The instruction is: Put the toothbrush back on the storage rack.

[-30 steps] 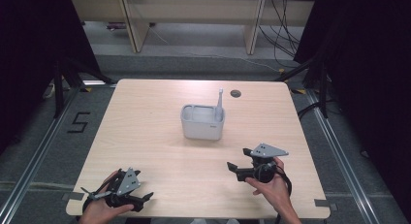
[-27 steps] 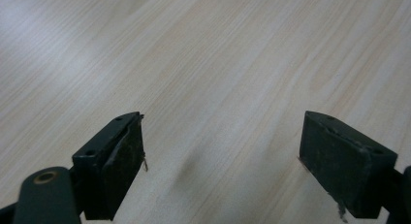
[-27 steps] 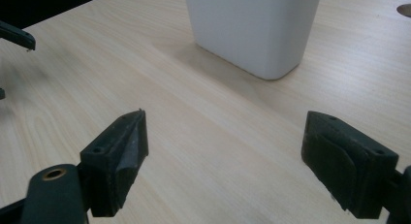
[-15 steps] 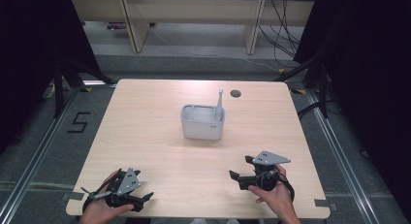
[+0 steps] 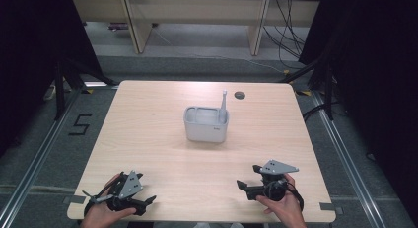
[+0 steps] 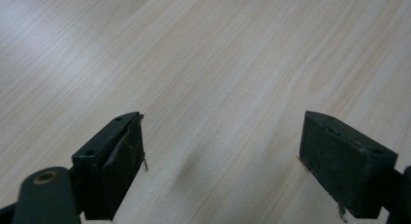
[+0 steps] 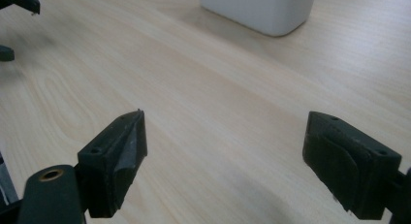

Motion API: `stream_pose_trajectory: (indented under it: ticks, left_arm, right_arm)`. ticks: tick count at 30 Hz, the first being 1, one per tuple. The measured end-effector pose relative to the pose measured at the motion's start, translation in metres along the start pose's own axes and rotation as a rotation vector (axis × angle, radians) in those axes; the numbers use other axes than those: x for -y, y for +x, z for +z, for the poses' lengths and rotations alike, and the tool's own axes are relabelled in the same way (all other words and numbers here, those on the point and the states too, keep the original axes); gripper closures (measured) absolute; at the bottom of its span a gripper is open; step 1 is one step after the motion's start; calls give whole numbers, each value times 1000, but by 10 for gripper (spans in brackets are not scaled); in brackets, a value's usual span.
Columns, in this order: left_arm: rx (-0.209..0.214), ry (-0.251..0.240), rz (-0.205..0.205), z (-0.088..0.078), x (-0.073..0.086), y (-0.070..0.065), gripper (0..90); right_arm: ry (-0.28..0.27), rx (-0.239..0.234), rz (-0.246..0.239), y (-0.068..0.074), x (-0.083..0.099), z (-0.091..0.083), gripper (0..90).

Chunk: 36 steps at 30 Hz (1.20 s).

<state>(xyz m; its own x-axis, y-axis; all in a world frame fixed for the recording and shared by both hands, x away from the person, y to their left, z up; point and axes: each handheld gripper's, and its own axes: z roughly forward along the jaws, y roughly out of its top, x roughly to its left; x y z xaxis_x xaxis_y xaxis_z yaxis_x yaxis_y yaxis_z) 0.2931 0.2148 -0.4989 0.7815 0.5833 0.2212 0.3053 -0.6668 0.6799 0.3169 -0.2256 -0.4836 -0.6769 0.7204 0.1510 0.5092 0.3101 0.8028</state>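
Tub (image 5: 206, 128) well beyond right claw (image 5: 249, 178)

Light falls evenly from overhead onto the pale counter (image 5: 162, 139), while the room to the left and right lies in near blackness. The white container (image 5: 206, 124) casts only a faint, soft shadow toward the near side. In the left gripper view a pale sheen washes the far left of the wood, and the grain blurs. The high view is somewhat soft and grainy.
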Motion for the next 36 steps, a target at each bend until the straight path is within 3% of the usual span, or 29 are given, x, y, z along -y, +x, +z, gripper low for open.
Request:
stream_pose_trajectory:
  ticks: [1,2,4,5,6,7,9,10,16,17,24,26,33,36]
  left_arm:
    - [-1,1,1,0,0,0,156]
    - [-1,1,1,0,0,0,156]
    - [-1,1,1,0,0,0,156]
    - [0,1,1,0,0,0,156]
    - [0,1,1,0,0,0,156]
    - [0,1,1,0,0,0,156]
    - [0,1,1,0,0,0,156]
    - [0,1,1,0,0,0,156]
    - [-1,5,3,0,0,0,156]
    - [0,5,3,0,0,0,156]
    - [0,1,1,0,0,0,156]
    - [0,1,1,0,0,0,156]
    - [0,1,0,0,0,0,156]
    - [1,-23,-16,1,1,-2,156]
  right_arm:
    - [-1,1,-22,-1,0,0,168]
    - [15,12,-8,0,2,-1,167]
    - [17,15,-27,-1,3,-2,165]
    - [38,12,0,1,4,-3,164]
    - [34,19,-33,0,5,-3,162]
    - [39,13,-14,1,6,-3,161]
    - [38,31,-55,0,8,-3,162]
    - [55,34,-26,2,10,-4,161]
    - [65,26,-49,3,13,-5,161]
    - [76,0,-44,2,14,-5,161]
    - [86,39,-61,3,17,-6,161]
    - [100,28,-35,5,17,-6,161]
    - [102,15,-59,3,17,-4,161]
    - [102,37,-66,3,17,-4,161]
